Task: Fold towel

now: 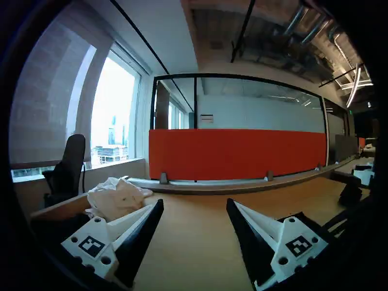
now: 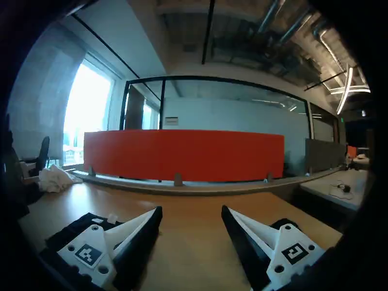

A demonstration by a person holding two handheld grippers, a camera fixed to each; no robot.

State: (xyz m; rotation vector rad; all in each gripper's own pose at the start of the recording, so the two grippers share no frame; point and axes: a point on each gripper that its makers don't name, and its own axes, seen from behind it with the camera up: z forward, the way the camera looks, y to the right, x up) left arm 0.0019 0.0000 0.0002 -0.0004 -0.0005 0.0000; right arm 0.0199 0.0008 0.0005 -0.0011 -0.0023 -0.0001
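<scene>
A crumpled white towel (image 1: 115, 198) lies in a heap on the wooden desk (image 1: 199, 233), at the left just beyond my left gripper's left finger. My left gripper (image 1: 195, 207) hovers low over the desk, open, with nothing between its fingers. In the right gripper view the same towel (image 2: 54, 179) is small and far off at the left edge of the desk (image 2: 194, 223). My right gripper (image 2: 191, 213) is also open and empty above the bare wood.
An orange divider panel (image 1: 237, 153) stands along the desk's far edge. A black office chair (image 1: 65, 169) sits by the window at the left. Black objects (image 1: 350, 194) lie at the desk's right side. Another desk (image 2: 334, 186) stands to the right.
</scene>
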